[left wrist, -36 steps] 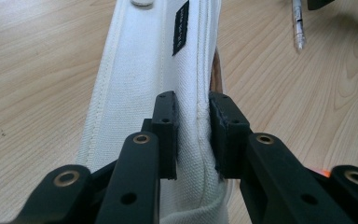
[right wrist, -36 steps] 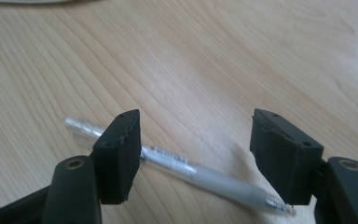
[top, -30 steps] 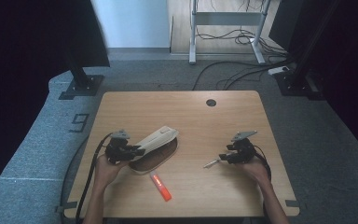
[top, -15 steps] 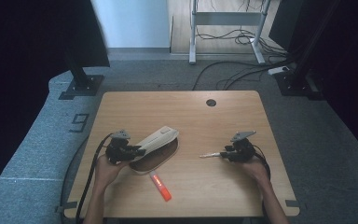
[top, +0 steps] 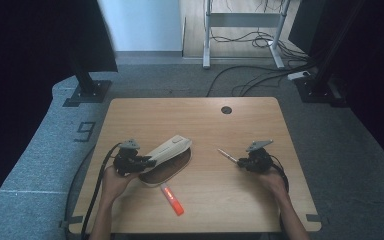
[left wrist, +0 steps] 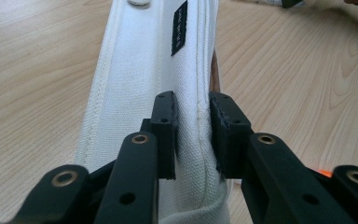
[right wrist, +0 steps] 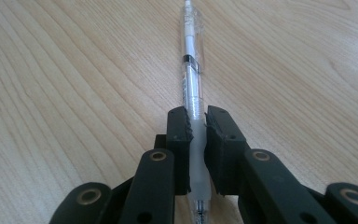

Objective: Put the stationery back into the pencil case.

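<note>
Left gripper (top: 145,161) sits at the left of the table (top: 200,115), held in the person's left hand (top: 111,180). Its jaws are clamped on the edge of a white canvas pencil case (top: 169,149) — in the left gripper view the two pads pinch a stitched seam of the cloth (left wrist: 168,60), with a small black label further up the fabric. The case lies slantwise, left of the table's centre, its flap raised over a dark brown inside (top: 167,167).

Just in front of the case, nearer the person, an orange marker (top: 172,200) lies flat on the wood, apart from both grippers.

Right gripper (top: 240,162) — at the right of the table, in the person's right hand (top: 272,181). Its jaws have just been closing and now grip a clear pen (top: 226,154) by the soft grip section; in the right gripper view the pads (right wrist: 179,140) press on either side of the barrel (right wrist: 191,70), which runs straight out ahead of the gripper. From above, the pen points up and left, toward the case, close over the table surface.

A round cable hole (top: 226,109) sits near the far edge of the table.
</note>
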The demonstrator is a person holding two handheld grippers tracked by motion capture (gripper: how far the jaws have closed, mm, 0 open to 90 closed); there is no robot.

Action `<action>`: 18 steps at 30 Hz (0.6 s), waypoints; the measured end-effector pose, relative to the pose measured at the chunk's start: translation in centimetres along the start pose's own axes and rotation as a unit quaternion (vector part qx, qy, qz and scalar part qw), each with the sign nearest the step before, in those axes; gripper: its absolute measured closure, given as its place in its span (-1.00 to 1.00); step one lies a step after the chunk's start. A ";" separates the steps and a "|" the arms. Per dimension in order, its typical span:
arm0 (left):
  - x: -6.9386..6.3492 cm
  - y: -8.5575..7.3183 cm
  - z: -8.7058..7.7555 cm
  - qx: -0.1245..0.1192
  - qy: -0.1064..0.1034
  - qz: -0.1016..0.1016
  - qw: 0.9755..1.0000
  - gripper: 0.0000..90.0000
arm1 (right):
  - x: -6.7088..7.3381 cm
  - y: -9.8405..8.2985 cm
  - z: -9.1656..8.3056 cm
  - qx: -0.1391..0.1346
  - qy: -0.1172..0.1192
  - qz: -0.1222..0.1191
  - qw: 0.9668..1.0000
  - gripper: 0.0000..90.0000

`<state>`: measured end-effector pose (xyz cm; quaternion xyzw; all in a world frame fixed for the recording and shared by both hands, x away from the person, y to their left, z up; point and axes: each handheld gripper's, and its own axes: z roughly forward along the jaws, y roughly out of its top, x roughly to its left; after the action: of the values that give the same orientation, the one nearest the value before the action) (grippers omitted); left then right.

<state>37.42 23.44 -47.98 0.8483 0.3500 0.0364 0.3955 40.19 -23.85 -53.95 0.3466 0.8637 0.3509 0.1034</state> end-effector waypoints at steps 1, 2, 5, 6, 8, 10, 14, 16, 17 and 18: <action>0.0 0.0 0.0 0.000 0.000 0.000 1.000 0.61 | 0.1 0.0 0.0 0.000 -0.002 0.002 1.000 0.74; 0.0 0.0 0.0 0.000 0.000 0.000 1.000 0.61 | 0.1 0.0 0.0 0.000 -0.003 0.003 1.000 0.74; 0.0 0.0 0.0 0.000 0.000 0.000 1.000 0.61 | 0.3 0.0 0.0 0.001 -0.004 0.004 1.000 0.74; 0.0 0.0 0.0 0.000 0.000 0.000 1.000 0.61 | 0.3 0.0 -0.1 0.002 -0.004 0.008 1.000 0.74; 0.0 0.0 0.0 0.000 0.000 0.000 1.000 0.61 | 0.4 0.0 -0.1 -0.002 -0.005 0.011 1.000 0.74; 0.0 0.0 0.0 0.000 0.000 0.000 1.000 0.61 | 0.4 0.0 -0.3 -0.007 -0.004 0.014 1.000 0.75; 0.0 0.0 0.0 0.000 0.000 0.001 1.000 0.61 | 0.5 0.1 -0.9 -0.016 -0.003 0.014 1.000 0.75; 0.0 0.0 0.0 0.001 0.000 0.001 1.000 0.61 | 0.6 0.2 -1.2 -0.021 -0.002 0.016 1.000 0.75; 0.0 0.0 0.0 0.001 0.000 0.001 1.000 0.61 | 0.7 0.2 -1.4 -0.023 -0.002 0.016 1.000 0.75; 0.0 0.0 0.0 0.000 0.000 0.001 1.000 0.61 | 0.7 0.3 -1.5 -0.025 -0.002 0.017 1.000 0.75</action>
<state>37.42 23.42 -47.98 0.8487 0.3497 0.0367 0.3951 39.18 -24.03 -52.62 0.3587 0.8485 0.3739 0.1078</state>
